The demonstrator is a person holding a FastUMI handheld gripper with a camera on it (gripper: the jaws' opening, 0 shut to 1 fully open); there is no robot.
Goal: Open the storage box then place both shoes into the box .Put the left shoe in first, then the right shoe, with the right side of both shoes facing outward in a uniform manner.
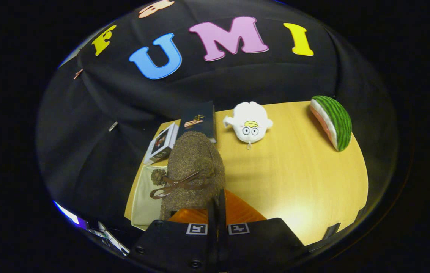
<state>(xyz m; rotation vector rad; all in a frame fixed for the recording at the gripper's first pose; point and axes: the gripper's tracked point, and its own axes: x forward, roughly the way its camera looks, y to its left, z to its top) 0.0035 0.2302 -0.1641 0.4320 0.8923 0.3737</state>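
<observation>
In the gripper view, the gripper (218, 212) is seen with its two black fingers (212, 212) drawn close together, pinching the rear edge of a brown shoe (194, 170); the gap between them is almost nil, so the gripper is taken to be closed on the shoe. Two small square black-and-white markers are carried on the gripper body just behind the fingers.

The shoe is a fuzzy, coarse-textured brown slipper, held up just ahead of the fingers at about 11 o'clock from them. A thin brown ribbon bow is tied across its upper, and two round pompoms of the same fuzzy stuff are seen, one at the left end of the bow and one near the middle of the upper. An orange surface (237, 212) is seen under and beside the fingers; whether it is the shoe's lining or a part of the box cannot be told.

Below the shoe, at 9 o'clock from the fingers, the pale, cream-coloured inside of the storage box (142, 204) is seen at the left edge of the yellow wooden desk (298, 178).

Beyond the shoe, at 12 o'clock, a dark book or carton (199, 119) stands, and a small white-edged box (161, 146) lies beside it; the printing on both is too small to be read. A white plush toy (249, 121) lies at 1 o'clock, and a watermelon-slice plush (334, 121) at 2 o'clock, well apart.
</observation>
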